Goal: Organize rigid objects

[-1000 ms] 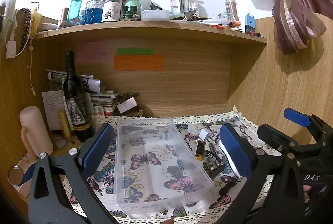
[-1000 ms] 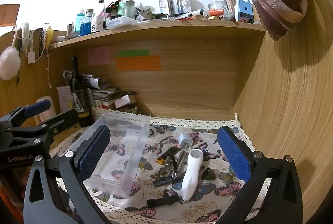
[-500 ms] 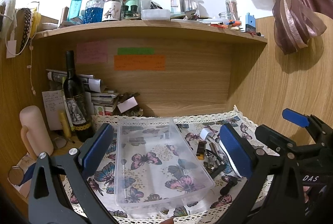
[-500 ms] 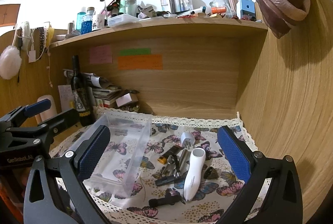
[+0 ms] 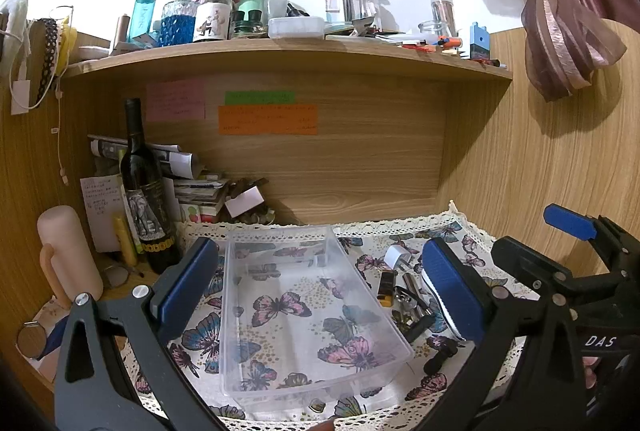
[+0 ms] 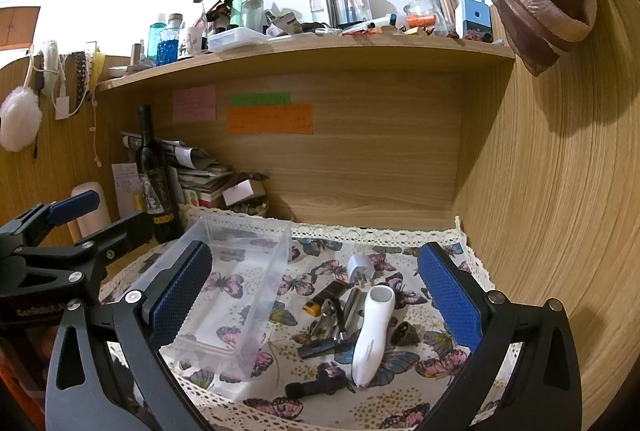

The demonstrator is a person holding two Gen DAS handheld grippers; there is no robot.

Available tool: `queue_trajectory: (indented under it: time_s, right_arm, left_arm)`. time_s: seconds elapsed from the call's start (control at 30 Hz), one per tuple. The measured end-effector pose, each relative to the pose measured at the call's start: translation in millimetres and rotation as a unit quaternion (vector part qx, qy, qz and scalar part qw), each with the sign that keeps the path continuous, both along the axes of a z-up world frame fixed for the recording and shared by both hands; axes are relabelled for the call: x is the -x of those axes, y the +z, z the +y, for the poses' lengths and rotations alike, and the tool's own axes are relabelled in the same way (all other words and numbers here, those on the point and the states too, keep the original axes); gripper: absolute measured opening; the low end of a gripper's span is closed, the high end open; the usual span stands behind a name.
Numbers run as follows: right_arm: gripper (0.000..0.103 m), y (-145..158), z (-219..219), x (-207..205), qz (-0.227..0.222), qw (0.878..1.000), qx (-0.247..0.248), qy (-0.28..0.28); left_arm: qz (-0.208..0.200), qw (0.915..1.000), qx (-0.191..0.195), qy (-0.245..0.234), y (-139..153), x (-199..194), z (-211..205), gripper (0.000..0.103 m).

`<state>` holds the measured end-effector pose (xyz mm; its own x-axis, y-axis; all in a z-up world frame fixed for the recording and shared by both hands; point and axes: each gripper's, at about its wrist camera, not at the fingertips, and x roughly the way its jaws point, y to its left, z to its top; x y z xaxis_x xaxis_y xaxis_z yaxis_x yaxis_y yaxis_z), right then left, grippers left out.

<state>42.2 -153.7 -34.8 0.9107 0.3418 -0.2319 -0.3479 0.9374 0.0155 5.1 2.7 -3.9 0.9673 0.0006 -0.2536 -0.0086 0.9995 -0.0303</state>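
A clear plastic bin (image 5: 240, 311) (image 6: 276, 279) lies empty on the butterfly cloth (image 6: 400, 399). To its right is a pile of small rigid objects: a white handheld device (image 6: 372, 335), a white plug adapter (image 6: 360, 269) (image 5: 396, 257), a brown-and-yellow lighter (image 6: 326, 295) (image 5: 387, 287), metal clippers (image 6: 340, 315) (image 5: 410, 297) and black parts (image 6: 316, 385). My left gripper (image 5: 320, 287) is open and empty above the bin. My right gripper (image 6: 316, 287) is open and empty above the pile.
A dark wine bottle (image 5: 142, 191), stacked papers and books (image 5: 200, 191) and a pink cylinder (image 5: 68, 259) stand at the back left. Wooden walls (image 6: 560, 191) close in the right and back. A cluttered shelf (image 5: 280, 47) runs overhead.
The right gripper's view has shifted slightly; the pile and bin sit a little higher in it. The left gripper is almost still. Both stay open.
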Motion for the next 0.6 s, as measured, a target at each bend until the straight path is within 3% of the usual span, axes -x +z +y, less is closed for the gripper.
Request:
queue_trajectory:
  time_s: [0.6]
  right_arm:
    - [0.103,0.0,-0.9,3.1,0.001,1.000,-0.005,0.003]
  left_arm:
    - [0.000,1.0000,0.002,-0.003,1.0,-0.6,-2.6,0.103]
